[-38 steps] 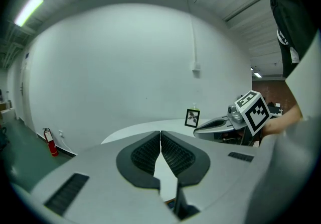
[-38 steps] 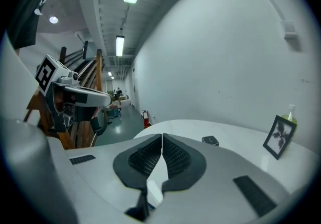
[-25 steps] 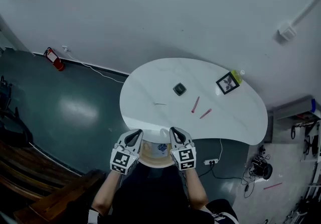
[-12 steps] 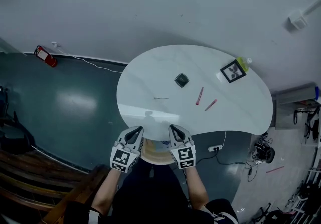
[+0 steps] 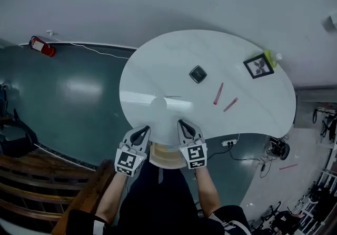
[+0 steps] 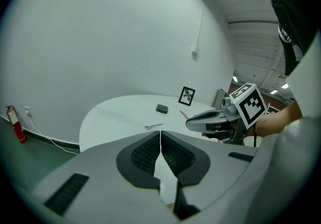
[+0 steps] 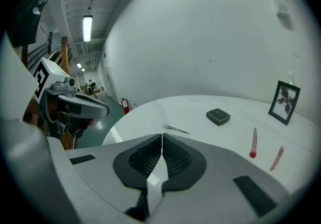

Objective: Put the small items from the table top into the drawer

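Head view: left gripper [image 5: 142,130] and right gripper [image 5: 182,123], jaws together and empty, hover at the bench [image 5: 174,65] edge; opening the drawer seems next.

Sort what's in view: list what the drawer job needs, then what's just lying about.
Job: dark case; pink pen; second pink pen; thin metal piece; tan drawer, it seems, at the near edge; left tool and right tool, both shut, empty.

Lying about: picture frame; yellow-green bottle beside it; fire extinguisher; power strip on the floor.
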Demonstrator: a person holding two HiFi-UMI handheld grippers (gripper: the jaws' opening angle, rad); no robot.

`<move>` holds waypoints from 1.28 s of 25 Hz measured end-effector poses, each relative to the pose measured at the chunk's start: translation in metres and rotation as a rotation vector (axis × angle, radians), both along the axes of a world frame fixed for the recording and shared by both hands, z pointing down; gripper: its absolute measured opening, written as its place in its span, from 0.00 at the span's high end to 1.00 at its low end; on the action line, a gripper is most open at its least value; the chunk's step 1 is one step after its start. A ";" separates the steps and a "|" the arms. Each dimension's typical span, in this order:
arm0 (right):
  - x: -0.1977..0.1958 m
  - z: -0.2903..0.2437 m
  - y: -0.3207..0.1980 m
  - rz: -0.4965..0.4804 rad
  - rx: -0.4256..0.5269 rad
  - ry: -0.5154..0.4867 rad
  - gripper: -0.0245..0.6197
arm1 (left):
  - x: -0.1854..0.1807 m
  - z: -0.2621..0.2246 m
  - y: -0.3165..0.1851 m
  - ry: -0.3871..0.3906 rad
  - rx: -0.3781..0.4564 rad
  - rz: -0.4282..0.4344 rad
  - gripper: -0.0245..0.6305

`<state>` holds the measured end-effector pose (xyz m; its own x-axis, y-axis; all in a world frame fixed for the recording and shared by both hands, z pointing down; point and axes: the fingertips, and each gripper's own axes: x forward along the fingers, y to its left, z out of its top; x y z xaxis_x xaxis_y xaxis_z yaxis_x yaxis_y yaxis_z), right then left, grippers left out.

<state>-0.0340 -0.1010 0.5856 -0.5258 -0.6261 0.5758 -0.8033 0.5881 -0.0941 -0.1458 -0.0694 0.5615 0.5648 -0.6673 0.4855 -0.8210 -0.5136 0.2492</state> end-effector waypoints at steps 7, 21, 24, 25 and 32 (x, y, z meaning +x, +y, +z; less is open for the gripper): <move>-0.011 0.030 -0.023 -0.061 -0.010 0.049 0.91 | 0.000 0.011 -0.018 0.004 -0.011 0.010 0.93; -0.044 0.054 -0.080 -0.224 0.014 0.152 0.70 | 0.001 0.015 -0.019 0.026 -0.037 0.010 0.93; -0.051 0.061 -0.086 -0.250 -0.011 0.175 0.69 | -0.006 0.016 -0.019 0.023 -0.039 -0.005 0.93; -0.053 0.064 -0.087 -0.254 -0.022 0.183 0.69 | -0.009 0.016 -0.019 0.023 -0.041 -0.011 0.93; -0.058 0.077 -0.091 -0.258 -0.065 0.211 0.69 | -0.021 0.020 -0.018 0.027 -0.048 -0.033 0.93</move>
<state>-0.0923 -0.1921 0.6630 -0.5276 -0.4462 0.7229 -0.6344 0.7729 0.0141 -0.1671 -0.0877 0.5815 0.5556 -0.6625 0.5024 -0.8303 -0.4730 0.2946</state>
